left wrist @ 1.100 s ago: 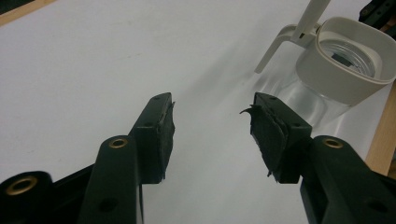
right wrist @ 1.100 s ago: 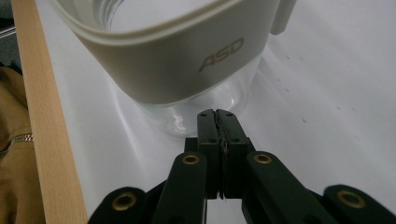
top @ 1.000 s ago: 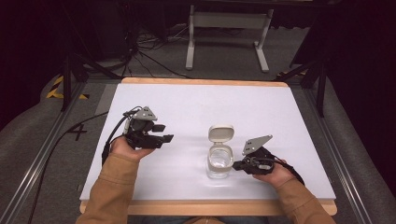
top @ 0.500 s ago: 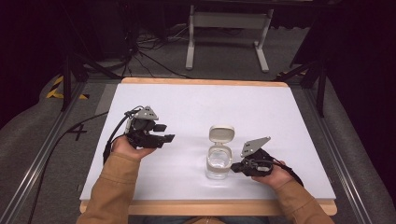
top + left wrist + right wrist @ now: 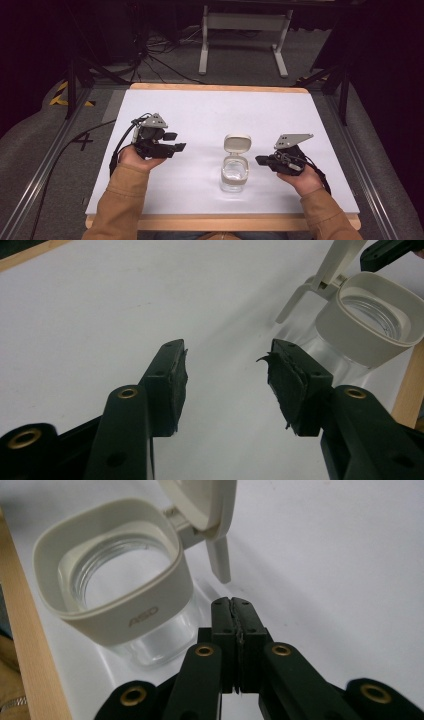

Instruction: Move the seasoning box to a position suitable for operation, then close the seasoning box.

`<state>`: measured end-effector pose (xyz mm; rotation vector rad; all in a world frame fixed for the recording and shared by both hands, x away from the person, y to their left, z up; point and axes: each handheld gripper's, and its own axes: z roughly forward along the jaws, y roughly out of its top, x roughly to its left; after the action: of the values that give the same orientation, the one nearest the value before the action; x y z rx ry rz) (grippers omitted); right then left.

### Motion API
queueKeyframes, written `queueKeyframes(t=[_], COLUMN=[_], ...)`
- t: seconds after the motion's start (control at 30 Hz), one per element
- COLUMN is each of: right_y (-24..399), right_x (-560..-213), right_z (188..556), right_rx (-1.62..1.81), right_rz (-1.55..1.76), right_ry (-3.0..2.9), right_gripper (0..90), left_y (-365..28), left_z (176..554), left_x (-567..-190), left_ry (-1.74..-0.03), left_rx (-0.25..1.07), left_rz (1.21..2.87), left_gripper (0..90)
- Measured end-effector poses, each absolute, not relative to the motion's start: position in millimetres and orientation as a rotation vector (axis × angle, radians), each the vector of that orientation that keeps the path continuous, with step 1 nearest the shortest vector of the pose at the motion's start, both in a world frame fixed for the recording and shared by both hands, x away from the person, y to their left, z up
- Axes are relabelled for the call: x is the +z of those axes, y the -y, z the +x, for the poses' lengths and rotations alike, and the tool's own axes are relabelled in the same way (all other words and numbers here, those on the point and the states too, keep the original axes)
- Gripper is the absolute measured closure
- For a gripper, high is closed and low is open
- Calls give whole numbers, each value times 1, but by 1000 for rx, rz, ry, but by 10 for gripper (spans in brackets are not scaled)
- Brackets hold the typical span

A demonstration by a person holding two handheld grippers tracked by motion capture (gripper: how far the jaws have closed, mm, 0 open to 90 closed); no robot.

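- White tabletop point(image 5: 200, 115) carries a clear glass jar point(image 5: 234, 175) near its front edge, hinged lid point(image 5: 237, 143) flipped open.
- Right gripper point(image 5: 261, 160), jaws pressed together, sits just beside the jar.
- Left gripper point(image 5: 179, 141), jaws spread, holds nothing.
- Jar is probably rigid, slippery, fragile; grip the plastic collar point(image 5: 125, 615).

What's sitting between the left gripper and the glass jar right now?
Nothing: in the high view, only bare white table separates the left gripper from the glass jar.

white table point(image 5: 210, 115) | grey carpet floor point(image 5: 40, 150) | dark room | metal stand point(image 5: 245, 25)
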<state>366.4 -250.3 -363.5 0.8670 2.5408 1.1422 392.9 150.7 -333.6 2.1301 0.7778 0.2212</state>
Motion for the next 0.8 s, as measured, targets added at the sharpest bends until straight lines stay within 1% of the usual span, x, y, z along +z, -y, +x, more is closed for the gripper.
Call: queueKeyframes(t=[0.43,0.63,0.8], right_y=[254,250,245], right_x=[-330,-325,-329], right_z=[383,390,399], right_rx=[1334,1398,1420], right_rz=[918,906,901], right_ry=[-2418,-2388,-2389], right_gripper=[893,893,893], left_y=[-162,-173,-181], left_z=[383,375,368], left_x=[-335,-336,-337], left_ry=[-822,-858,-879], left_rx=[247,263,274], left_rz=[2114,2103,2094], left_gripper=[495,495,494])
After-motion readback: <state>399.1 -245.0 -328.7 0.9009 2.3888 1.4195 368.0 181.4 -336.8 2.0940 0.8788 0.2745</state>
